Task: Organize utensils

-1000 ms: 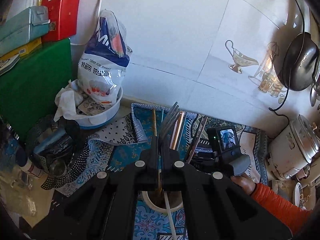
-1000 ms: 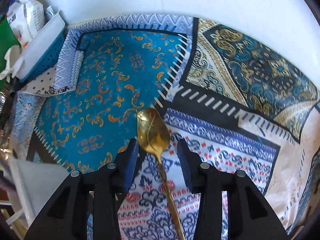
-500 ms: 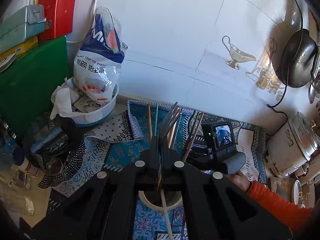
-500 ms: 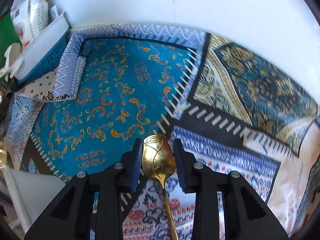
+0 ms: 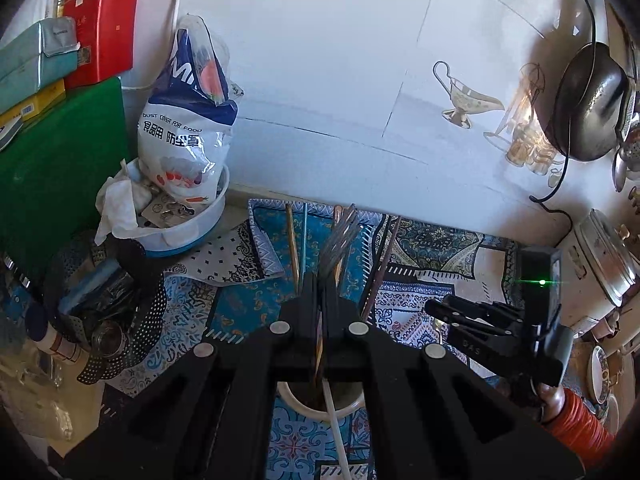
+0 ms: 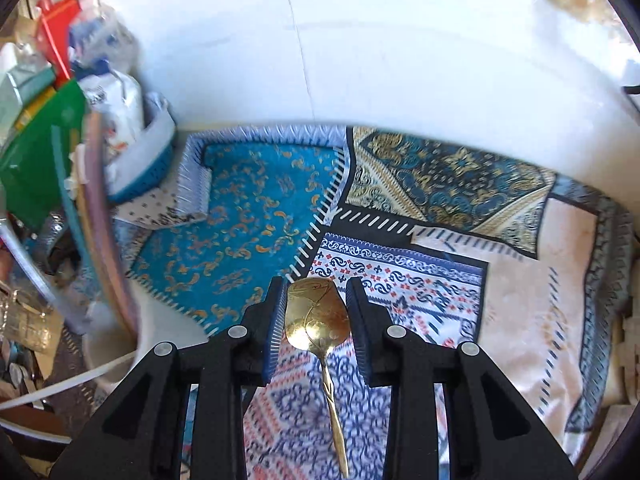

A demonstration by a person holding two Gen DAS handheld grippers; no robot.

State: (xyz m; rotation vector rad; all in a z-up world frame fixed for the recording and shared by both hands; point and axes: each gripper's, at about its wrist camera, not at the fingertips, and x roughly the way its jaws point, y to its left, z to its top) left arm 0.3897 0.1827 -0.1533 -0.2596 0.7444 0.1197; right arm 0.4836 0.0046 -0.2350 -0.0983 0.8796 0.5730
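Utensils are in two places rn: a gold spoon [image 6: 317, 320] sits between the pads of the right hand-held gripper [image 6: 316, 322], bowl forward, handle trailing back toward 6 o'clock over the patterned cloth [image 6: 248, 216] on the bench, while the rest (chopsticks, forks) stand in a white cup [image 5: 320, 402] directly under the left hand-held gripper [image 5: 319, 292]. Right jaws have just been closing w/ the spoon between them and now pinch the bowl's edges, though whether both pads bear firmly is hard to tell. Left jaws are together, clamped on what looks like a thin stick from the cup bundle [image 5: 340, 236], which fans out toward 12 o'clock. Main risk, imo: the grip is on a curved, slick metal bowl, not the handle, so the spoon can pivot or slide out, esp. since the long handle hangs unsupported and acts as a lever. A drop onto cloth is harmless but costs a re-grasp. Second risk: the cup mouth is already crowded and partly covered by the left hand-held gripper, so the spoon's handle could snag on upright sticks or the rim, tipping the cup. Third: in the left wrist view the right hand-held gripper [image 5: 440, 312] sits at abt 3 o'clock, near the left one, so a careless approach could knock the two tools together.
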